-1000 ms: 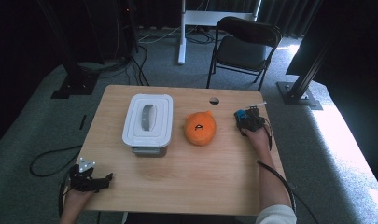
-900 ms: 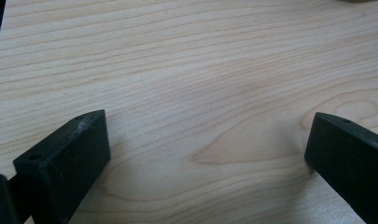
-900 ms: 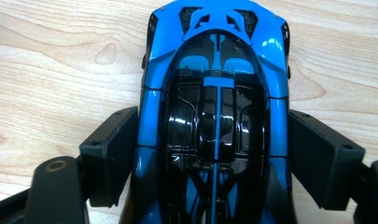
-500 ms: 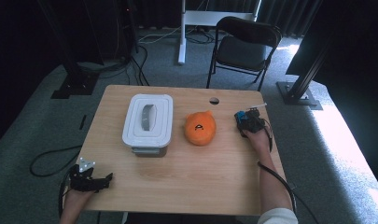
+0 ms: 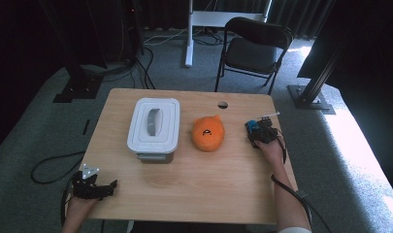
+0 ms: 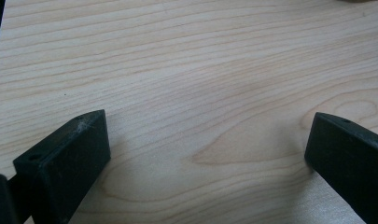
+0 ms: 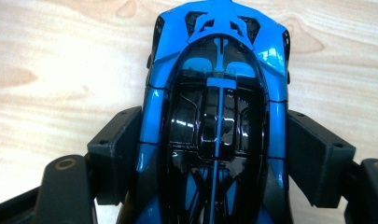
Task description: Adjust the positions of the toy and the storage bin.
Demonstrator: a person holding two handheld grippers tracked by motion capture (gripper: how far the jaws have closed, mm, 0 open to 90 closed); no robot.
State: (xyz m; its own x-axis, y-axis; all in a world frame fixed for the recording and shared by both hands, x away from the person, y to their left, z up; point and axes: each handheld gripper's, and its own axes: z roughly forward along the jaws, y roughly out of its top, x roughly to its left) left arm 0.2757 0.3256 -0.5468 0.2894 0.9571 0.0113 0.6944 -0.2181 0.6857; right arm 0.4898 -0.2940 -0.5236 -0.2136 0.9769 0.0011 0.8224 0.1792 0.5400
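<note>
The right tongs (image 7: 214,158) are closed on the blue toy car (image 7: 217,116); both pads press its flanks at mid-body, a grip that likely keeps the car level and its nose pointing away from the hand. Their jaws have just been closing, with the car between them. In the high view the car (image 5: 254,127) sits at about 3 o'clock on the tabletop (image 5: 199,194), near the right edge. The orange plush toy (image 5: 208,133) lies just beside it toward 9 o'clock, and the lidded white box (image 5: 153,127) stands beyond that.

The left tongs (image 5: 106,187) rest at 8 o'clock by the near-left edge, jaws wide with nothing between them, probably parked clear of the work.

Open room: the near half of the tabletop, from 5 to 7 o'clock, is bare wood. The far edge carries a cable hole (image 5: 222,104) at 12 o'clock.
</note>
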